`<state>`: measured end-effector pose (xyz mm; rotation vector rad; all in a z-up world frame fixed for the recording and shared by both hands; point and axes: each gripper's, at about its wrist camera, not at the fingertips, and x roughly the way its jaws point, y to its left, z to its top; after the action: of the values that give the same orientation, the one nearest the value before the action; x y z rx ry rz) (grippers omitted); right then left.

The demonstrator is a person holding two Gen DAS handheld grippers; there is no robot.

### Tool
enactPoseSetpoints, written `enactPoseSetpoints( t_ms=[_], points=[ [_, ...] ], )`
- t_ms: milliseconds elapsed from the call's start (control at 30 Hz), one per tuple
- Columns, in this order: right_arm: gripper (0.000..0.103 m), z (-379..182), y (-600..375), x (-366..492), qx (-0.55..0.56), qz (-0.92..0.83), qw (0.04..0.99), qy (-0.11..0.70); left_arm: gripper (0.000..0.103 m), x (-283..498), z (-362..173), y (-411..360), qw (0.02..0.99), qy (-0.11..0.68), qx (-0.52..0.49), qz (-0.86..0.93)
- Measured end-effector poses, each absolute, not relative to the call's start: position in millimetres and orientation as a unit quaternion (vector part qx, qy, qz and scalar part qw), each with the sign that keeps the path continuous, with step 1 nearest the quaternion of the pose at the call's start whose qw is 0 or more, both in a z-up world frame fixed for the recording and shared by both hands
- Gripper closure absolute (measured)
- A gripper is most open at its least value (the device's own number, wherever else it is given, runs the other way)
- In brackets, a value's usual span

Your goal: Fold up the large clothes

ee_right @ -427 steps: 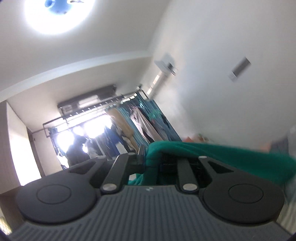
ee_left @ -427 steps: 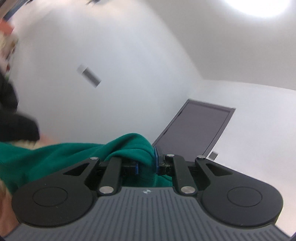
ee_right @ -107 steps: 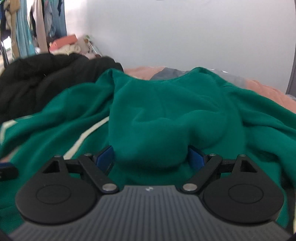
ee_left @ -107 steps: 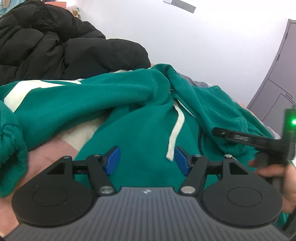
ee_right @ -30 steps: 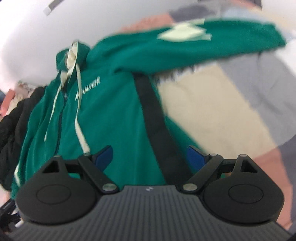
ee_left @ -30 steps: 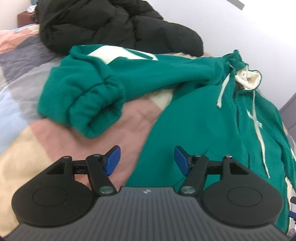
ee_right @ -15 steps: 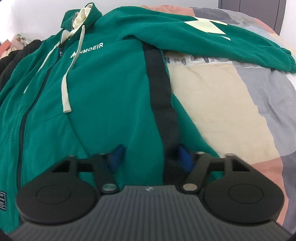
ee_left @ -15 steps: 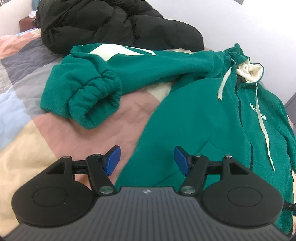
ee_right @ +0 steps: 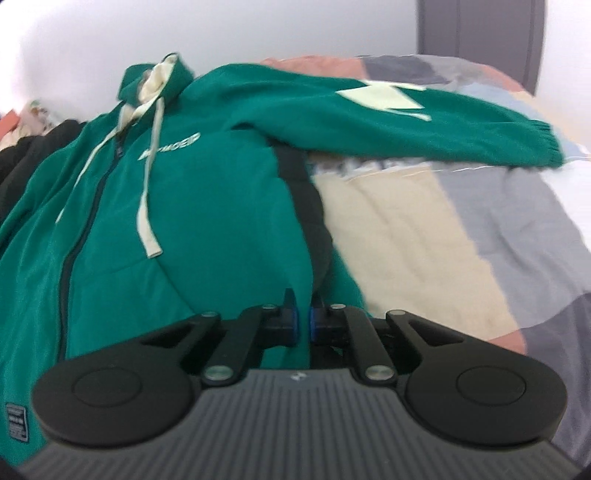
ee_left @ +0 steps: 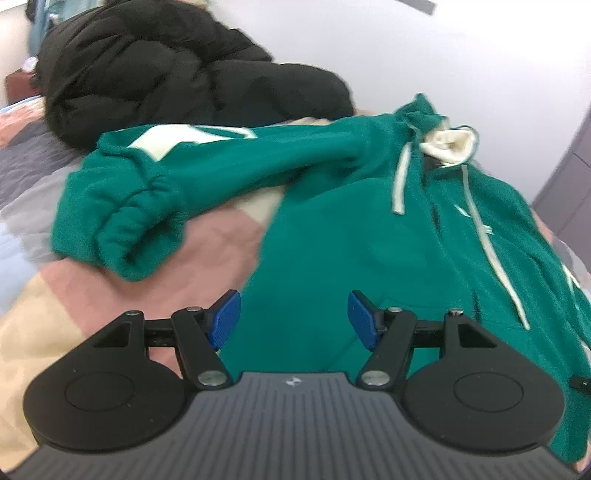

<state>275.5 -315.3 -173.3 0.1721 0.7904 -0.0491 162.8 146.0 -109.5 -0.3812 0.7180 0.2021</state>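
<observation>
My right gripper (ee_right: 303, 320) pinches the soft, floppy green hoodie (ee_right: 207, 206) at its hem edge, six o'clock; my left gripper (ee_left: 293, 319) hangs wide, empty.

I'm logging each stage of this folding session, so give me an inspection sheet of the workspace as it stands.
Surface: bed under a patchwork cover of beige, grey and pink blocks.
Job's things: green hoodie laid front up, zip closed, both sleeves spread outward, cream drawstrings loose on the chest.
Clutter: black puffer jacket heaped beyond the hoodie's sleeve.
Grippers: left gripper open, over the hoodie's side edge, gripping nothing; right gripper shut on hoodie fabric near the dark side stripe.
Cables: nothing seen.
Surroundings: white wall; grey door past the bed.
</observation>
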Motion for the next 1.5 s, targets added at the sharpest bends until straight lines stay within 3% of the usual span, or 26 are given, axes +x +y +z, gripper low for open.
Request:
enactPoseSetpoints(
  t_ms=[133, 233, 300, 367, 433, 933, 1133, 1500],
  points=[
    [0.094, -179, -316, 280, 0.082, -0.033, 0.914, 0.397, 0.034, 162, -105, 131, 0.921, 0.340, -0.174, 0.072],
    [0.088, -177, -317, 279, 0.093, -0.031, 0.915, 0.392, 0.034, 163, -102, 119, 0.923, 0.339, -0.173, 0.055],
    [0.078, -173, -316, 275, 0.106, -0.036, 0.916, 0.386, 0.034, 164, -100, 115, 0.925, 0.337, -0.172, 0.045],
    [0.053, -166, -315, 270, 0.111, -0.044, 0.920, 0.373, 0.034, 164, -98, 109, 0.926, 0.334, -0.169, 0.038],
    [0.047, -155, -310, 265, 0.111, -0.042, 0.928, 0.352, 0.034, 165, -96, 103, 0.926, 0.334, -0.172, 0.032],
    [0.047, -81, -218, 230, 0.081, 0.076, 0.951, 0.288, 0.033, 160, -70, 65, 0.934, 0.311, -0.175, -0.019],
    [0.047, -109, -212, 237, 0.043, 0.084, 0.948, 0.304, 0.033, 161, -86, 54, 0.934, 0.327, -0.138, -0.028],
    [0.047, -188, -193, 276, 0.002, 0.095, 0.903, 0.418, 0.033, 193, -122, 50, 0.921, 0.367, -0.124, -0.030]
  ],
)
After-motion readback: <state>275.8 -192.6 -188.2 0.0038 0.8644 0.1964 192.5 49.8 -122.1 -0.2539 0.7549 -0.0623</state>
